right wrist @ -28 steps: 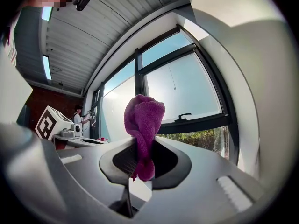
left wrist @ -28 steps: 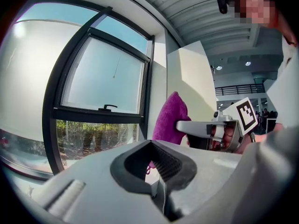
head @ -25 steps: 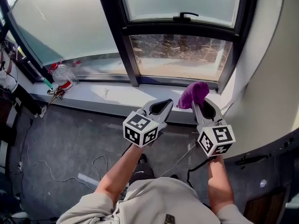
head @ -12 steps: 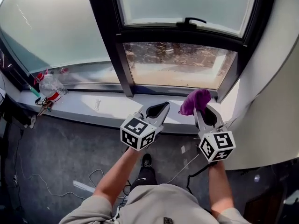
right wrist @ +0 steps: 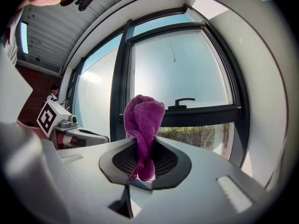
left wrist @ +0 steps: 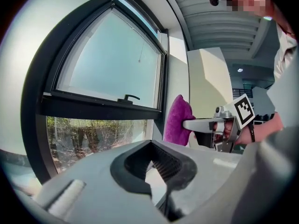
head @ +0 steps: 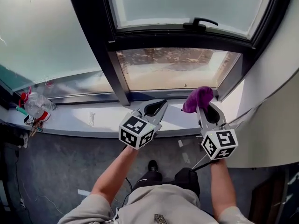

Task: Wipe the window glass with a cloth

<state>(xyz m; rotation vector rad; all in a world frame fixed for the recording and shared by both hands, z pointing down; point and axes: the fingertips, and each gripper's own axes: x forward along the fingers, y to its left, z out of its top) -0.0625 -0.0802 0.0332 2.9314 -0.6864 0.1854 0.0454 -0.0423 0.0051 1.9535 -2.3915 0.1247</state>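
Leftmost, a clear plastic bottle [head: 36, 105] lies at the left end of the window sill [head: 103, 118], beside some small items too indistinct to name. Above it runs a wide pale pane, bounded on its right by the dark window frame [head: 93, 36]. Right of that post sits the lower window glass [head: 177, 69], dusty and streaked, with trees showing through it in the left gripper view. A black handle [head: 202, 22] rests on the bar above it, under the frosted upper pane.

The left tool [head: 162, 102] hovers over the front edge of the sill, near its middle. Its jaws are pressed together with nothing between them, as the left gripper view shows [left wrist: 150, 143].

Just to its right, the right tool [head: 202, 107] is clamped on a purple cloth [head: 197, 98]. The cloth bunches up beyond the jaw tips, and a tail hangs down in the hollow between the jaws [right wrist: 144, 113]. It is held in the air over the right end of the sill, close to the lower right corner of the glass and apart from it. A pale wall [head: 275, 101] closes the right side.
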